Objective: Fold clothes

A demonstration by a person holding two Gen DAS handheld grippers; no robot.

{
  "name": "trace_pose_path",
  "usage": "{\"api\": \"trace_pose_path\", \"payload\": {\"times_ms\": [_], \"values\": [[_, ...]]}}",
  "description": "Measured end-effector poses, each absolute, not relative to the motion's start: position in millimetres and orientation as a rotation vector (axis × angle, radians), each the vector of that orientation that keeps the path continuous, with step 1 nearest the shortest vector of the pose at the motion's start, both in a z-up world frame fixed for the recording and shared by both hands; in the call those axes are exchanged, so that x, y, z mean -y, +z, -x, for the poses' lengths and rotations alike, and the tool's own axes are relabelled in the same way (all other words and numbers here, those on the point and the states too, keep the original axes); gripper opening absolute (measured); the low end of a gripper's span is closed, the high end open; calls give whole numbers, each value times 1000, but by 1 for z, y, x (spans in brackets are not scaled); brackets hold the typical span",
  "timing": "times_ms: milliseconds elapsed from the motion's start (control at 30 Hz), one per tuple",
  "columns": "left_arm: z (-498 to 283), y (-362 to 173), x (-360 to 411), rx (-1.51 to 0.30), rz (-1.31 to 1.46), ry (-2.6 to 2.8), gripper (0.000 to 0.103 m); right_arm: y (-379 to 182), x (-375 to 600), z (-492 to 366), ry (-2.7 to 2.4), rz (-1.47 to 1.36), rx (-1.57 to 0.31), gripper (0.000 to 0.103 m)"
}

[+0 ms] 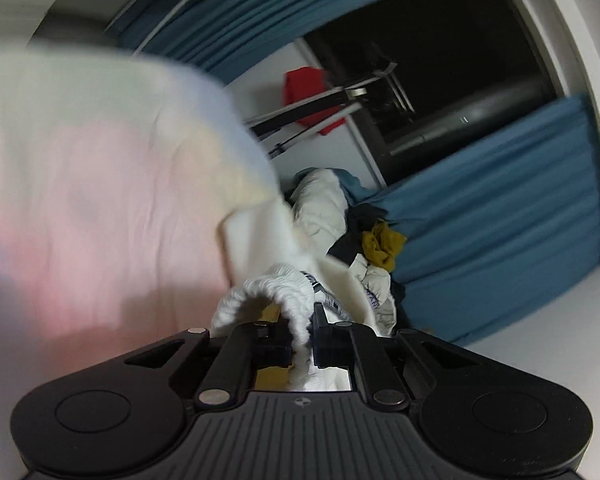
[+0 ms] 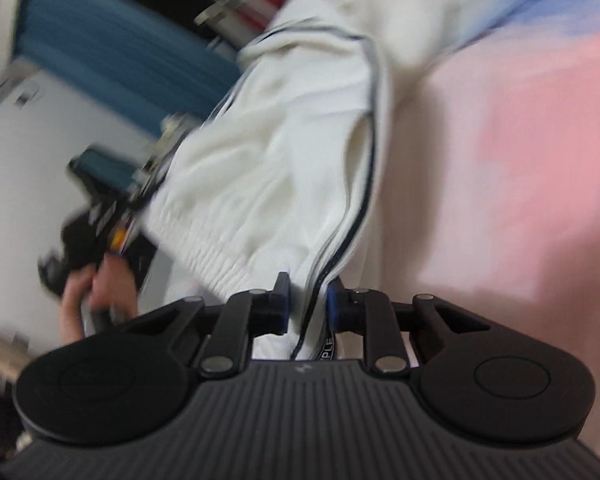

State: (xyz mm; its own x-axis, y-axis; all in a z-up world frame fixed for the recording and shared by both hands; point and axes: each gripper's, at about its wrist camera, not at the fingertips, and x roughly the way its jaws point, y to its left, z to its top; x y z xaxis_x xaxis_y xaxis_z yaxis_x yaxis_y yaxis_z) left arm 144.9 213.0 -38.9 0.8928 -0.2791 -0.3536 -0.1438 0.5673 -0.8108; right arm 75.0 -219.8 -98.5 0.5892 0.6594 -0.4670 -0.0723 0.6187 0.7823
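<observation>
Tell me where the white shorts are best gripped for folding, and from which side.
Grip the white shorts at the ribbed elastic waistband, one hand-held gripper at each end, coming in over the band's edge. It is the thickest, firmest part. The left hand-held gripper already pinches the bunched band; the right hand-held gripper closes on the side seam with dark piping.

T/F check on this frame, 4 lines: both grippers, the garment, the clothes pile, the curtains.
1. The left gripper is shut on the ribbed waistband of the white pants. True.
2. The right gripper is open and holds nothing. False: its jaws pinch the pants at the dark side stripe.
3. A mustard-yellow garment lies in the clothes pile. True.
4. The curtains are red. False: they are blue.
</observation>
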Motion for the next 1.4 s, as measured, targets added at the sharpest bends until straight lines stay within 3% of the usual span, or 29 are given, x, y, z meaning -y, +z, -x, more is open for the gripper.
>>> {"api": "trace_pose_path", "payload": {"times_ms": [200,333,467,567,700,867,933,1000,1100,1133,1167,1233,1400], "values": [[-163,49,-268,-419,785,-24,9,-74,131,-80,705,-835,-880,18],[-185,78,-314,-403,678,61,9,-59,50,-94,868,-784,-900,18],[-214,58,-366,-448,619,164,10,-60,-28,-111,994,-708,-932,18],[-230,11,-405,-539,617,216,11,-81,-73,-125,1010,-637,-1003,18],[-242,-48,-433,-624,644,238,17,-104,-101,-139,1014,-565,-1089,18],[-242,-66,-445,-654,632,206,24,-97,-99,-146,1038,-562,-1139,20],[-233,-62,-441,-654,612,199,31,-94,-92,-154,1030,-556,-1146,20],[-224,-55,-437,-658,572,185,48,-93,-85,-158,1004,-539,-1161,22],[-196,-43,-429,-641,549,187,62,-87,-70,-154,968,-500,-1150,32],[-185,-38,-425,-637,542,183,65,-84,-64,-150,945,-480,-1140,42],[-175,-33,-420,-634,526,181,70,-79,-59,-147,921,-459,-1135,61],[-155,-21,-408,-634,473,187,74,-72,-47,-138,879,-411,-1110,86],[-104,8,-360,-628,353,180,74,-59,-3,-107,821,-298,-1014,84]]}}
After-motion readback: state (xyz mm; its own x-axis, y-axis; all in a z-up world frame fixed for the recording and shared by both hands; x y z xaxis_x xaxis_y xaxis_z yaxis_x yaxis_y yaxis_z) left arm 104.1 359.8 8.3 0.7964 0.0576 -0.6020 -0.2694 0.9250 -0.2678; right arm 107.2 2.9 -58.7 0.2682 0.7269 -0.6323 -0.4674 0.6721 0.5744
